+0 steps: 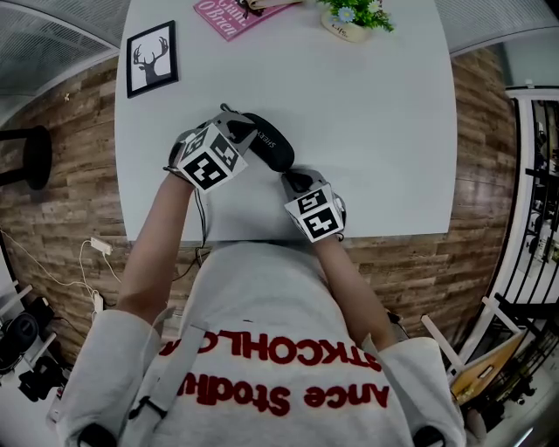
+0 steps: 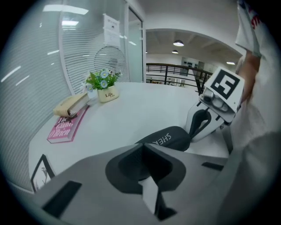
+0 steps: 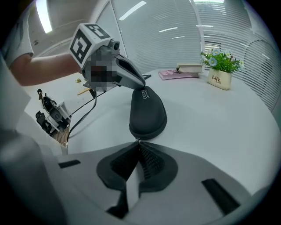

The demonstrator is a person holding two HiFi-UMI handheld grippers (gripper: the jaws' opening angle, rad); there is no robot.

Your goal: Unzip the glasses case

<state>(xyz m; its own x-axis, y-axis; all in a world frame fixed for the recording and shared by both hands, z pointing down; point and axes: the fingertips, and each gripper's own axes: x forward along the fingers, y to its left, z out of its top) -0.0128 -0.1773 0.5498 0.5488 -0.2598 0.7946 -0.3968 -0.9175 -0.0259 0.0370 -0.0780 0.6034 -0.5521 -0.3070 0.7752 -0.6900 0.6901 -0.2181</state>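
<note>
A black glasses case (image 1: 275, 148) lies slantwise on the white table (image 1: 376, 131), near its front edge. My left gripper (image 1: 247, 129) is shut, its tips resting against the case's far end (image 3: 144, 90); nothing shows between its jaws in the left gripper view (image 2: 142, 148), and the case (image 2: 169, 138) lies just beyond them. My right gripper (image 3: 138, 141) is shut at the case's near end (image 3: 148, 116), with a small metal zipper pull (image 3: 138, 139) pinched at its tips. The zipper line itself is hidden from view.
A framed deer picture (image 1: 151, 58) lies at the table's left edge. A pink book (image 1: 234, 16) and a small potted plant (image 1: 349, 19) sit at the far side. Cables and gear (image 3: 52, 116) lie on the floor beside the table.
</note>
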